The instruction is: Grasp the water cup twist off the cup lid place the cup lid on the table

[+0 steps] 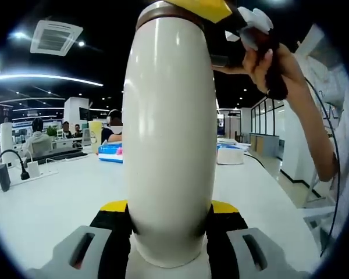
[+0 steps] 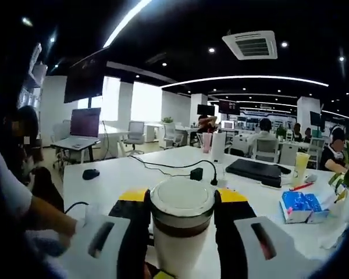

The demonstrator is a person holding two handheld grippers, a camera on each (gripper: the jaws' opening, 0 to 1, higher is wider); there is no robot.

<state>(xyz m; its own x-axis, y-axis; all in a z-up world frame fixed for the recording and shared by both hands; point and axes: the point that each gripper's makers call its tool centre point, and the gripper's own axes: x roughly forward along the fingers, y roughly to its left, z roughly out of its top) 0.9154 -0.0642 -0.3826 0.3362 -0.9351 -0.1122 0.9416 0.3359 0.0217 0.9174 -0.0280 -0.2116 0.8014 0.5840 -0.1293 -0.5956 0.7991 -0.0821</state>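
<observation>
While the left gripper (image 1: pixel 168 232) pinches the water cup (image 1: pixel 170 139) low on its body, cup stands upright over the table (image 1: pixel 58 197), long axis vertical, lid end up. Right gripper (image 2: pixel 182 218) clamps the cup lid (image 2: pixel 182 200) from both sides.

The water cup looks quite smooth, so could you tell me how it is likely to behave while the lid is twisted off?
The water cup has a glossy, rounded wall, so it may slip or spin in the left gripper jaws. It looks rigid, unlikely to dent. Tall and narrow, it would probably tip if set down carelessly. The right gripper is clamped around the lid.
</observation>
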